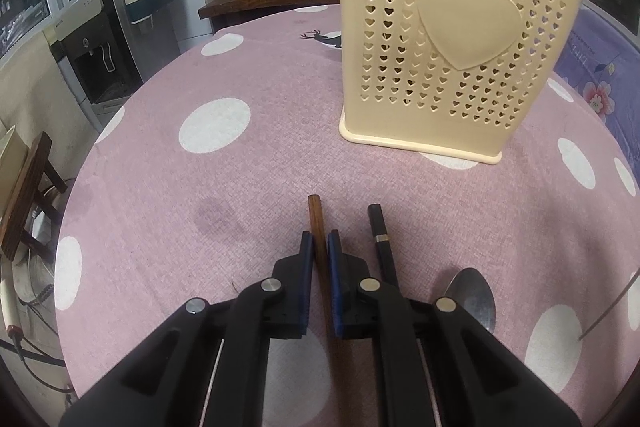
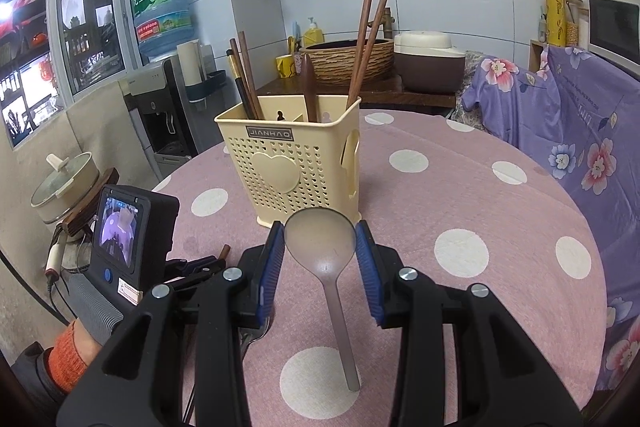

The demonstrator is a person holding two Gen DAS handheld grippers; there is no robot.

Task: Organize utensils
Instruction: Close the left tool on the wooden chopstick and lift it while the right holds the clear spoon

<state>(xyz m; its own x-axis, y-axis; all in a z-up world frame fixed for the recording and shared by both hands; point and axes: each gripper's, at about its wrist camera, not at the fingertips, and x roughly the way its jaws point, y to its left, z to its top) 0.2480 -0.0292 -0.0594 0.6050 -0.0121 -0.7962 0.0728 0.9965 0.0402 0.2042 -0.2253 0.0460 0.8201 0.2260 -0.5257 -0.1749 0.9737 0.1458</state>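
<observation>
A cream perforated utensil holder (image 1: 452, 39) stands on the pink dotted tablecloth; in the right wrist view the holder (image 2: 296, 163) contains several brown chopsticks and a wooden spoon. My left gripper (image 1: 320, 247) is shut on a brown wooden chopstick (image 1: 316, 219) lying on the cloth. A black chopstick (image 1: 380, 235) and a metal spoon (image 1: 472, 295) lie just right of it. My right gripper (image 2: 320, 239) is shut on the bowl of a grey translucent spoon (image 2: 324, 247), held above the table in front of the holder.
The left gripper's camera unit (image 2: 124, 231) and hand sit at the left in the right wrist view. A purple floral cloth (image 2: 576, 131) covers something at the right. A water dispenser (image 1: 104, 39) stands beyond the table's left edge. A wooden counter (image 2: 400, 87) lies behind.
</observation>
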